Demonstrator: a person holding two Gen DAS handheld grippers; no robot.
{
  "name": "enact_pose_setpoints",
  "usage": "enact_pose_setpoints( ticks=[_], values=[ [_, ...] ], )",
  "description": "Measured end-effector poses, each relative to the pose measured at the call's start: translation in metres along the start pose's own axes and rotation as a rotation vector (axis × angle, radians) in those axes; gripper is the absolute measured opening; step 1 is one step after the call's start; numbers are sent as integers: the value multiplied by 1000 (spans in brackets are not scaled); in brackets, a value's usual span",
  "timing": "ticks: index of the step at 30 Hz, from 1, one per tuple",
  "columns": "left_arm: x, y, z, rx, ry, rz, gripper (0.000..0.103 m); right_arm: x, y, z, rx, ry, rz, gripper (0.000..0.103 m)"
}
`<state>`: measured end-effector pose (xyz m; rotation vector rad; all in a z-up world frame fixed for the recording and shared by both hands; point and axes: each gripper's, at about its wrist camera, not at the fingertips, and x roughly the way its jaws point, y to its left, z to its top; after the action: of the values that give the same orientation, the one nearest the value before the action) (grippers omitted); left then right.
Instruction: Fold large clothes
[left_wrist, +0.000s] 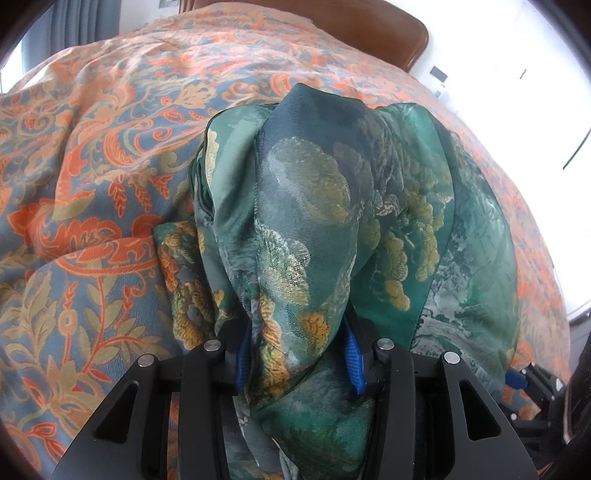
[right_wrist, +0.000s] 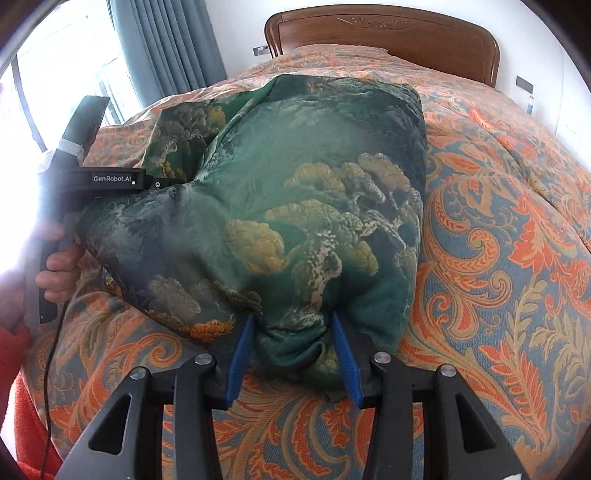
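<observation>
Green silky garment (right_wrist: 280, 206) lies bunched on paisley bedspread (right_wrist: 498, 258); thin, slippery, w/ folds sliding easily. Both my left gripper (left_wrist: 297, 360) & right gripper (right_wrist: 291, 354) clamp gathered edges—better grab at hems/corners.

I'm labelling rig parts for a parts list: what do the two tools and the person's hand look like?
Each tool, left and right, has black angular linkages with silver pivot pins and blue ribbed fingers. In the right wrist view the left tool's black handle reads "GenRobot.AI" in white, with pale tape and a thin black cable. The bare hand grips it.
</observation>
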<state>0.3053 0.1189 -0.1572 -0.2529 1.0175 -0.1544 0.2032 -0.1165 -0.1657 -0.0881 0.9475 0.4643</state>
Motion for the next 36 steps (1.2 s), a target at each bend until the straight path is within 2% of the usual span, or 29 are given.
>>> enact_pose_setpoints(
  ticks=[7, 10, 12, 13, 14, 15, 16, 18, 20, 23, 27, 32, 36],
  values=[
    [-1, -8, 4, -3, 16, 30, 44, 6, 4, 2, -17, -3, -27, 44],
    [-6, -3, 9, -53, 25, -10, 49, 2, 11, 2, -26, -15, -48, 44],
    [-20, 6, 12, -132, 19, -88, 59, -14, 21, -3, -45, -83, -94, 44],
    [-30, 12, 13, -175, 11, -132, 64, -24, 26, -5, -44, -115, -110, 50],
    [-44, 19, 13, -220, -6, -165, 74, -35, 29, -8, -36, -142, -116, 60],
    [-55, 25, 13, -249, -24, -181, 81, -47, 31, -10, -20, -163, -107, 63],
    [-71, 34, 12, -278, -53, -207, 83, -57, 31, -13, 1, -183, -88, 64],
    [-93, 51, 11, -318, -90, -251, 83, -83, 27, -20, 54, -229, -25, 64],
    [-112, 73, 8, -375, -117, -265, 83, -103, 22, -27, 77, -254, -9, 64],
    [-119, 91, 2, -411, -99, -269, 82, -123, 13, -38, 109, -270, -10, 64],
    [-105, 92, -4, -398, -55, -258, 82, -125, -5, -49, 175, -219, -12, 64],
    [-78, 92, -5, -436, -9, -313, 78, -118, -13, -60, 233, -173, -6, 64],
    [-58, 96, 3, -483, 14, -339, 77, -118, -8, -58, 230, -166, 18, 64]
  ],
)
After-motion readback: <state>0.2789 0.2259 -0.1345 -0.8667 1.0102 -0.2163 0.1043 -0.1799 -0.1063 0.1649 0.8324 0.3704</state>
